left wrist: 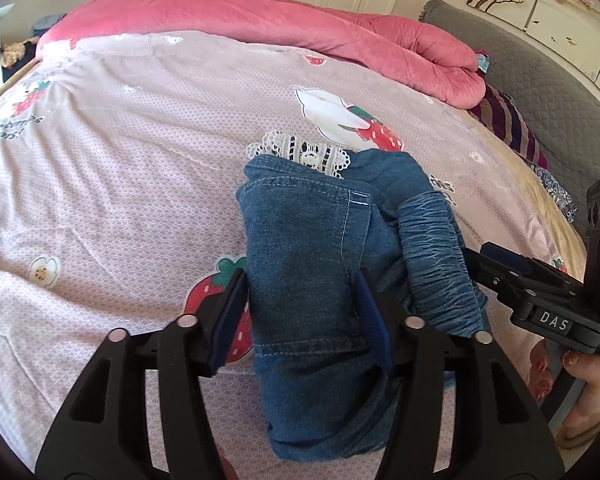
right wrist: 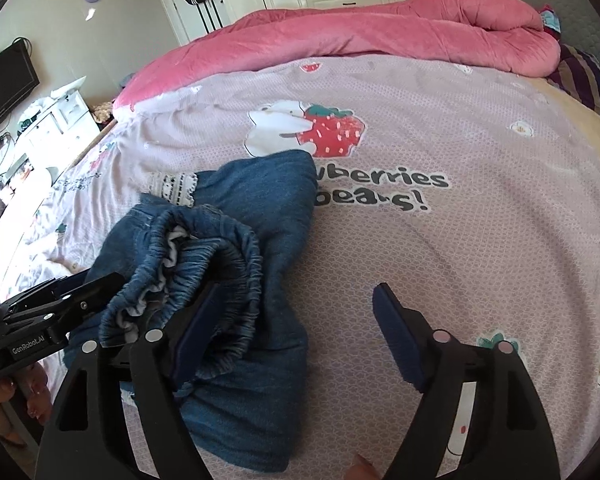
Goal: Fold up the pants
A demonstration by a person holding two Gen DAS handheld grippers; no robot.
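denim pants (left wrist: 304, 264) lie bunched on the bed (left wrist: 112, 184); left claw (left wrist: 300, 312) straddles them half-open, right claw (right wrist: 296, 340) wide, empty; the loose waistband (right wrist: 204, 264) could unroll.

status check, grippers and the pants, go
Left gripper open, straddling folded denim pants. Right gripper open, left pad at waistband. Pants bundled on bedsheet, nothing blocking.

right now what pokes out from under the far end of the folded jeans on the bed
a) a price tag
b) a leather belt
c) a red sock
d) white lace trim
d: white lace trim shows just beyond the far edge of the folded jeans, lying on the pink strawberry-print bedsheet.
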